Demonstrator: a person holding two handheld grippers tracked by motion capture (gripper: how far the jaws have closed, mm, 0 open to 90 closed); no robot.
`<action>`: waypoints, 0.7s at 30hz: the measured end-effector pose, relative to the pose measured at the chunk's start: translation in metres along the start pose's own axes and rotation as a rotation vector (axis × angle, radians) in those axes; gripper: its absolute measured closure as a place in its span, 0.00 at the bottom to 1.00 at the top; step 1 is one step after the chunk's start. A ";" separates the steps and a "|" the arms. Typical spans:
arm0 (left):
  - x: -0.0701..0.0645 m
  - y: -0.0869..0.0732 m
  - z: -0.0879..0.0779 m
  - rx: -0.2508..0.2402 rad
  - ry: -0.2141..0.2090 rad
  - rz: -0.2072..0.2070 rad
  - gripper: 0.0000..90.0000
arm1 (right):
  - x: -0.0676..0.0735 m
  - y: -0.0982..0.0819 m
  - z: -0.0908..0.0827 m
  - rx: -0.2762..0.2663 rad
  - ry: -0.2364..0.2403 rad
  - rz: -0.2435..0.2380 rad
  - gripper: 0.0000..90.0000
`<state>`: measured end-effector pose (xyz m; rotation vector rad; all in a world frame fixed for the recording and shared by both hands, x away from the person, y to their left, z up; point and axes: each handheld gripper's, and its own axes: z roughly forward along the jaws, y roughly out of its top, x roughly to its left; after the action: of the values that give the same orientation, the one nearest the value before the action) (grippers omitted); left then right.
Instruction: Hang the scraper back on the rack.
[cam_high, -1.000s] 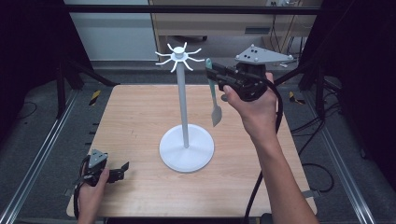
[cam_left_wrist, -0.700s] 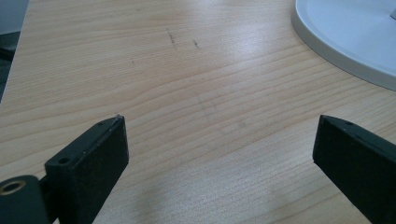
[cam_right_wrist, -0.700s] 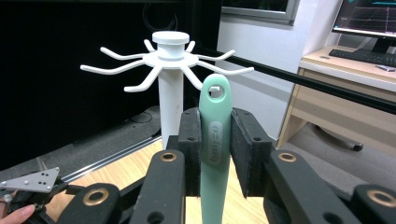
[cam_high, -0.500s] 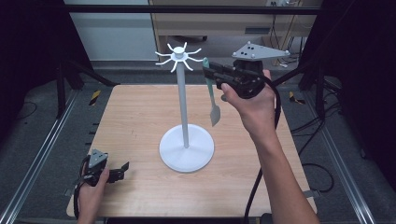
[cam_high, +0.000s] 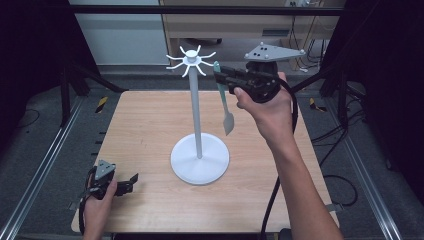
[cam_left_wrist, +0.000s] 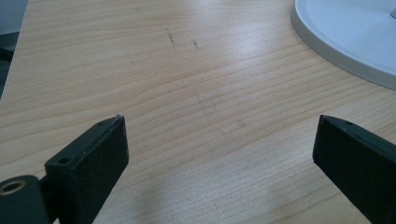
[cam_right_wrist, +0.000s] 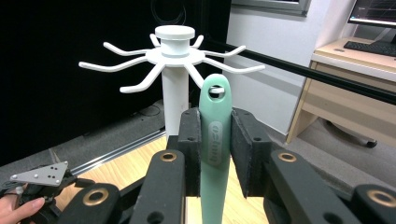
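A white hook stand (cam_high: 196, 115) rises from a round base (cam_high: 200, 159) mid-table, its top ring of hooks (cam_right_wrist: 173, 58) spread like spokes. My right gripper (cam_high: 223, 75) is held high just right of the hooks, shut on the handle of a pale green spatula (cam_high: 224, 97) that hangs blade down. In the right gripper view the spatula's handle (cam_right_wrist: 215, 135) stands upright between the pads, its hanging hole just below a hook. My left gripper (cam_high: 131, 180) rests open on the table's near left corner, nothing between its fingers (cam_left_wrist: 91, 158).
The wooden table (cam_high: 150, 125) sits in a black metal frame. A desk (cam_right_wrist: 355, 93) with a keyboard and a white wall stand behind. The stand's base edge (cam_left_wrist: 345, 42) lies just ahead of the left gripper.
The right gripper has risen a little and shifted slightly right with the spatula, nearer the hooks' height. The left gripper has not moved.
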<state>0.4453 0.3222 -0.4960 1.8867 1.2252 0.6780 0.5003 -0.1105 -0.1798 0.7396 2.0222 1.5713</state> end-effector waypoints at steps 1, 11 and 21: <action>0.000 0.000 0.000 0.001 0.001 0.001 0.03 | 0.001 0.000 0.001 0.001 0.001 0.000 0.83; 0.000 0.000 0.000 0.001 0.002 0.003 0.03 | 0.006 0.000 0.007 0.008 -0.024 -0.027 0.83; 0.000 0.000 0.001 0.004 0.006 0.009 0.03 | 0.006 -0.008 -0.003 -0.010 -0.051 -0.036 0.76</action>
<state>0.4458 0.3219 -0.4962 1.8961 1.2234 0.6863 0.4928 -0.1099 -0.1872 0.7283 1.9794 1.5259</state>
